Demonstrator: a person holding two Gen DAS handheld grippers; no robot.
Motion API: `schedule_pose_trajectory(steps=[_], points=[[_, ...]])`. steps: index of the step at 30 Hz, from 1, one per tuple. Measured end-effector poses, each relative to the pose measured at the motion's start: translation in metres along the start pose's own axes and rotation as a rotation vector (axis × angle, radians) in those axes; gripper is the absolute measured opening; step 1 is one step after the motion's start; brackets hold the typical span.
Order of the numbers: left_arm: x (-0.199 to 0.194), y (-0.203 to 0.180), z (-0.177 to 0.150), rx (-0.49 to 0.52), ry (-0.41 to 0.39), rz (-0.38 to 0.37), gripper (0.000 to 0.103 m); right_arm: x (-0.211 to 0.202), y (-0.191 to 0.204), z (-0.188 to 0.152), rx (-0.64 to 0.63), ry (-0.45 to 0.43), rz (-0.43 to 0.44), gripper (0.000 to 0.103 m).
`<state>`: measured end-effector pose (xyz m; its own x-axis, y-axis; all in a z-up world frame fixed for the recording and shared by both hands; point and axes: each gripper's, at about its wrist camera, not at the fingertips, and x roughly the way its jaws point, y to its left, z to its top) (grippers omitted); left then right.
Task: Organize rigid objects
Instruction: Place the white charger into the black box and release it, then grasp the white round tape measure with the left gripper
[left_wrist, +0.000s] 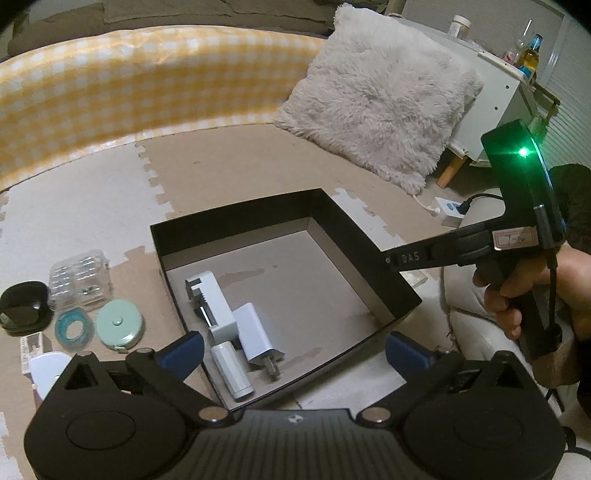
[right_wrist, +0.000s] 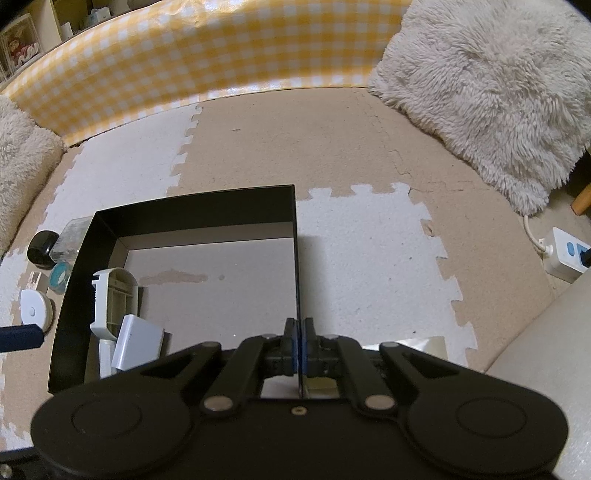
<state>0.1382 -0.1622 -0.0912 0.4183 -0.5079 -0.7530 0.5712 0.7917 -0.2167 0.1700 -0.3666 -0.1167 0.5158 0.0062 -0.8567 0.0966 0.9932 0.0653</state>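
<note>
A black open box (left_wrist: 354, 229) sits on the floor mat and holds a white clamp-like part (left_wrist: 210, 299), a white charger (left_wrist: 255, 332) and a white cylinder (left_wrist: 231, 369). My left gripper (left_wrist: 295, 350) is open and empty over the box's near edge. My right gripper (right_wrist: 299, 350) is shut on the box's right wall (right_wrist: 296, 258); it also shows in the left wrist view (left_wrist: 391, 260). The box contents show in the right wrist view (right_wrist: 114, 306).
Left of the box lie a clear plastic case (left_wrist: 79, 280), a black case (left_wrist: 24, 306), a mint tape measure (left_wrist: 120, 325), a teal tape roll (left_wrist: 72, 326) and a white round item (left_wrist: 48, 373). A fluffy cushion (left_wrist: 376, 96), checkered barrier (left_wrist: 129, 81) and power strip (right_wrist: 565, 258) surround.
</note>
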Motion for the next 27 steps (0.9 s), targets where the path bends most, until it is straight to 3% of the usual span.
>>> schedule_pose_trajectory(steps=[11,27], points=[[-0.027,0.026,0.011,-0.064,-0.072,0.08,0.103,0.0,0.001,-0.001,0.001,0.001,0.001,0.003],[-0.048,0.114,0.014,-0.211,-0.134,0.278,0.103,0.0,0.0,-0.001,0.002,0.001,0.002,0.003]])
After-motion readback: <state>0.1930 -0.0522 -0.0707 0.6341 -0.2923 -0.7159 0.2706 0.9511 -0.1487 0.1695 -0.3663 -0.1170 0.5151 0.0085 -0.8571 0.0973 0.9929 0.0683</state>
